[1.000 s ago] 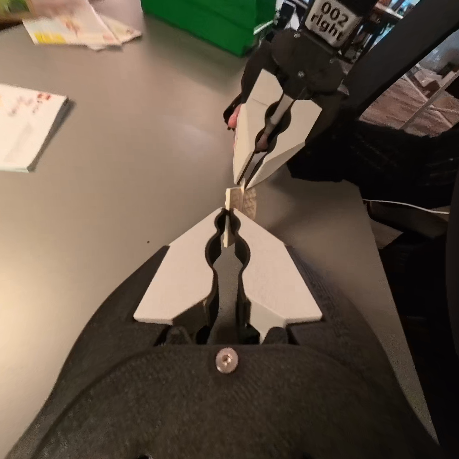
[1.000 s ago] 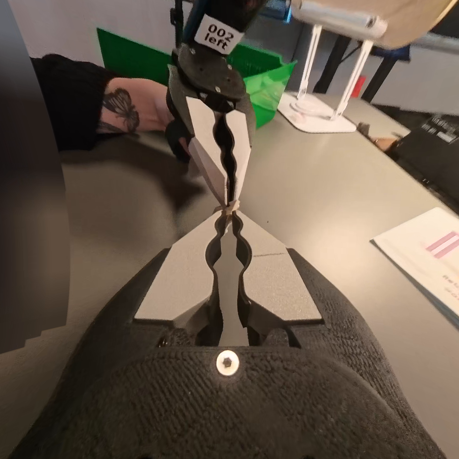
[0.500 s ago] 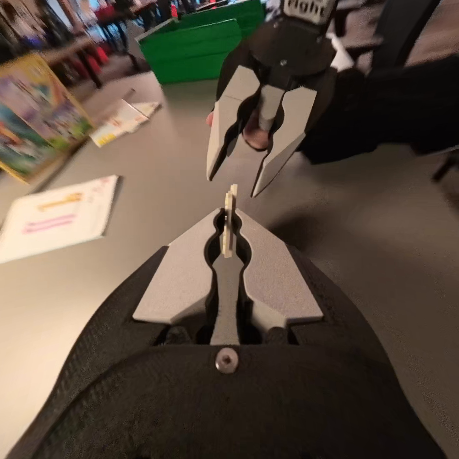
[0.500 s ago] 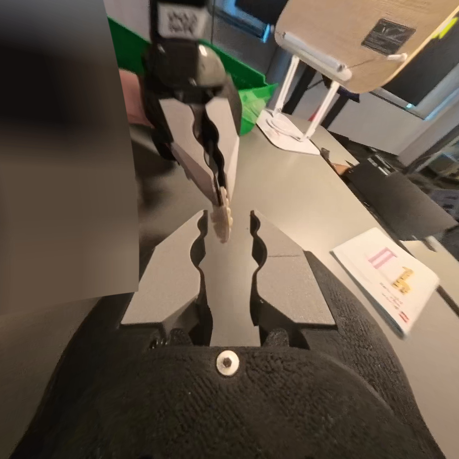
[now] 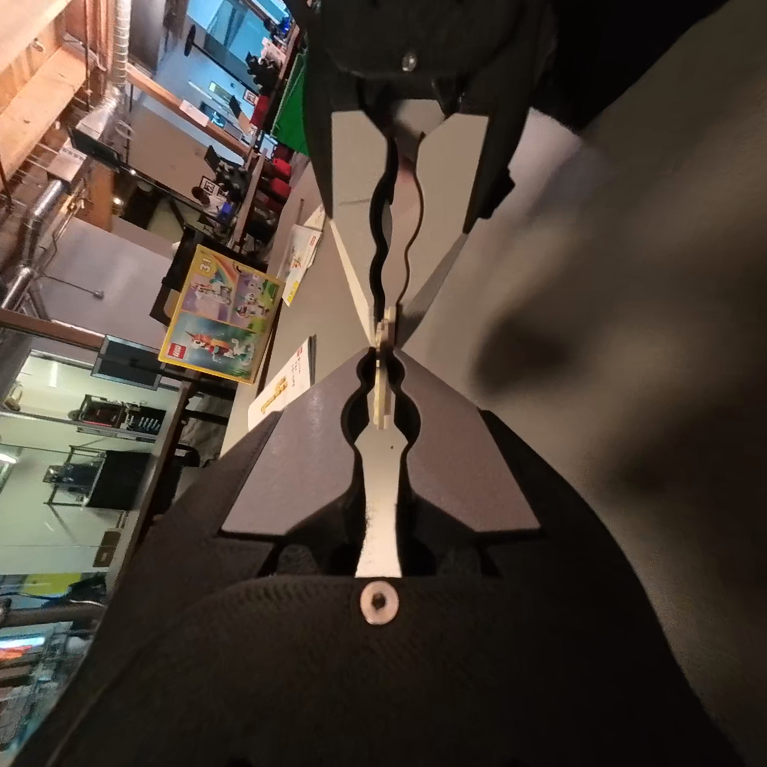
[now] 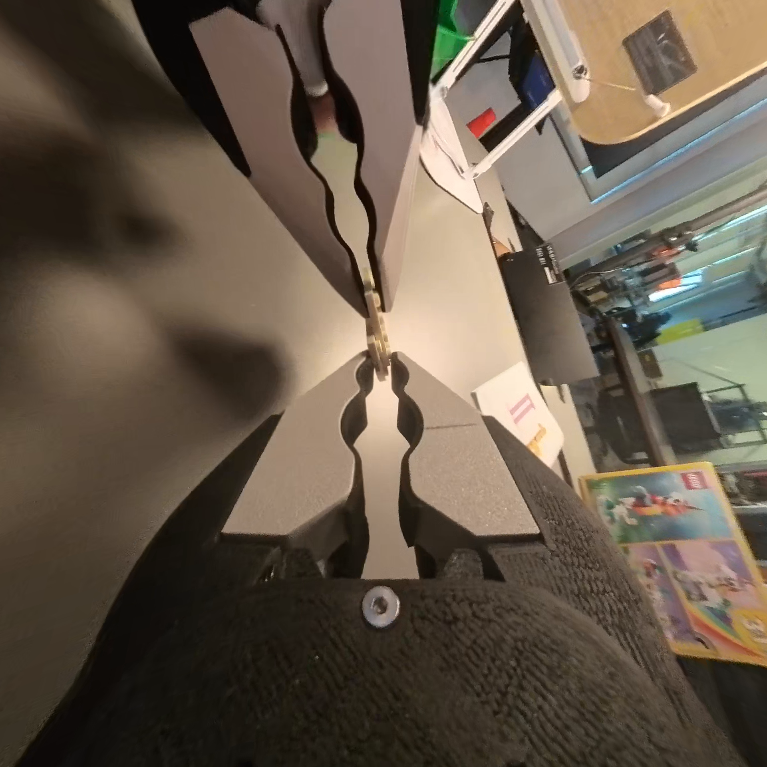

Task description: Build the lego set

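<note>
A small cream lego plate assembly (image 5: 382, 394) is held edge-on in the air above the grey table (image 5: 581, 290). My left gripper (image 5: 379, 352) is shut on its near end. My right gripper (image 5: 384, 328) comes in from the opposite side, tip to tip with the left, and is shut on the far end. In the right wrist view, my right gripper (image 6: 379, 359) pinches the lower end of the piece (image 6: 377, 332), and the left gripper (image 6: 373, 305) grips its upper end. Both views are rolled sideways.
A yellow lego box (image 5: 220, 315) stands at the table's far edge; it also shows in the right wrist view (image 6: 685, 560). An instruction booklet (image 5: 286, 386) lies near it. A green bin (image 5: 290, 103), a white stand (image 6: 498, 124) and a black device (image 6: 543, 319) sit beyond. Only a small space, under 4 cm, lies between the two pairs of fingers.
My right gripper was open around the piece half a second ago and has closed on its end. Both grippers have rolled sideways, still tip to tip.
</note>
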The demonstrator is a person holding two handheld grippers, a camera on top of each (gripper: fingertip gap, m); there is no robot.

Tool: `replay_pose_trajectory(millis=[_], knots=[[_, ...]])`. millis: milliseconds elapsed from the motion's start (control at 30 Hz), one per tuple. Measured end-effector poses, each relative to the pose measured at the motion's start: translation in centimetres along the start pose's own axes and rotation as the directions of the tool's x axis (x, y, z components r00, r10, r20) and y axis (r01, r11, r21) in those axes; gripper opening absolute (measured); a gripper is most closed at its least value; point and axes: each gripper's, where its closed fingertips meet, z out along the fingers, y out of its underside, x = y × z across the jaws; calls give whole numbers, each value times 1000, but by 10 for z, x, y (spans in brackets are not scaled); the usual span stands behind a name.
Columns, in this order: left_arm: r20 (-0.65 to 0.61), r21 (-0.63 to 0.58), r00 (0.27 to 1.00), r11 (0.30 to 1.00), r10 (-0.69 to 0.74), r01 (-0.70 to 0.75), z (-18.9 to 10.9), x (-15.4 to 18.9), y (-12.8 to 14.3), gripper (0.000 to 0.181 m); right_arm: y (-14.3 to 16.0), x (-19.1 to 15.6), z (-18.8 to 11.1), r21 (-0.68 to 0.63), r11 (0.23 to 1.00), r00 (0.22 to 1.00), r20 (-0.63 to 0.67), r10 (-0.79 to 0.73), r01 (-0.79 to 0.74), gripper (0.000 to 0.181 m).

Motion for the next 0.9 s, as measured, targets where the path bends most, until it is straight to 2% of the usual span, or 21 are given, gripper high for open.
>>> replay_pose_trajectory(millis=[133, 267, 433, 567, 633, 733, 800, 833, 900], knots=[[-8, 27, 982, 981, -191, 191, -4, -11, -2, 4, -6, 11, 0, -38, 992, 982, -137, -128, 123, 6], [-22, 88, 947, 943, -322, 322, -9, -19, -6, 5, -13, 19, -4, -63, 974, 946, -230, -227, 218, 6], [-68, 133, 899, 889, -433, 438, -10, -22, -11, 4, -16, 22, -8, -90, 950, 907, -283, -311, 298, 6], [-115, 162, 868, 853, -483, 496, -12, -22, -15, 4, -20, 21, -10, -55, 956, 912, -286, -293, 289, 6], [-86, 99, 906, 901, -415, 422, -8, -17, -9, 5, -13, 19, -8, -76, 957, 921, -257, -291, 281, 6], [11, -8, 975, 975, -221, 221, 0, -10, 2, 7, -3, 16, -3, -127, 945, 918, -229, -324, 302, 5], [63, -83, 996, 994, -68, 73, 4, -6, 7, 25, -1, 14, 0, -138, 939, 916, -214, -339, 316, 5], [68, -114, 998, 993, -4, 11, 7, -3, 9, 26, -1, 11, 1, -139, 935, 915, -203, -349, 326, 5], [81, -146, 992, 985, 100, -87, 9, -1, 12, 9, -2, 5, 3, -141, 929, 913, -181, -364, 343, 6]])
